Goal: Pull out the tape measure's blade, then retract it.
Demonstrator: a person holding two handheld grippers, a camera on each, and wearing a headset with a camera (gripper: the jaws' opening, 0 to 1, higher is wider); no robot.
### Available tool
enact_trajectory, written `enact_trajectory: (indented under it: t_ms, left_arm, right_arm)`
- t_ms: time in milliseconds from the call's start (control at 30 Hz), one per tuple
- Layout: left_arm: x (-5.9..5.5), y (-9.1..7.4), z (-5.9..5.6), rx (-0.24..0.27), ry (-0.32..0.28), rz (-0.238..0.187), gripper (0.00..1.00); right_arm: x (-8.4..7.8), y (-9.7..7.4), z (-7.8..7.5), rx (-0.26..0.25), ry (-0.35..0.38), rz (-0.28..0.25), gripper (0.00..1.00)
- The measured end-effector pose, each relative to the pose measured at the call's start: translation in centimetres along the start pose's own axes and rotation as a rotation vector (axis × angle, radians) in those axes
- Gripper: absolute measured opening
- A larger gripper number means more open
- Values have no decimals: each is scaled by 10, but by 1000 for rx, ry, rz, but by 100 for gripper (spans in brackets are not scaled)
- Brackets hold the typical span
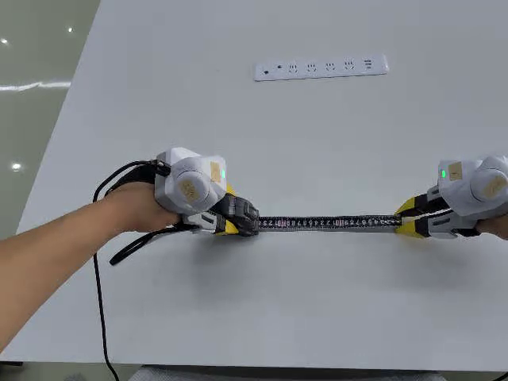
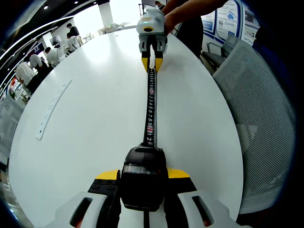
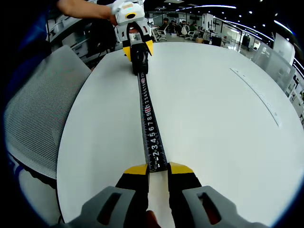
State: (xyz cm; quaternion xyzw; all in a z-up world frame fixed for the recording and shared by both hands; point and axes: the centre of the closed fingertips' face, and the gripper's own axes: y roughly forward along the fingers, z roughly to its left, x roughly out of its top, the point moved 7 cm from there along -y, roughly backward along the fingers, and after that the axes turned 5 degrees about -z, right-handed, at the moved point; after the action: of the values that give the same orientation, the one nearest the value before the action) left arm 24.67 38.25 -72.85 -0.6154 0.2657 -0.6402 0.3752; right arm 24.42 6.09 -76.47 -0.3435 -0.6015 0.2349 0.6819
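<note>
While the left gripper clamps the black case of the tape measure at the near left of the white table, anchoring it against the pull, the right gripper at the near right is closed on the tip of the blade, so the numbered strip runs straight and taut between them along the tabletop. The pull-out looks done or nearly so, with retraction not yet begun. A power strip lies well apart on the far side.
</note>
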Motion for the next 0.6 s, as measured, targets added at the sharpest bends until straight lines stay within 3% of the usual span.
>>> enact_trajectory:
  t_ms: [367,600]
  left_arm:
    - [-3,-1,0,37,-21,-31,33]
    - [-2,-6,-1,99,-155,-88,35]
  right_arm:
    - [0,-1,1,-1,-27,26,13]
    - [2,-1,4,-25,-28,46,14]
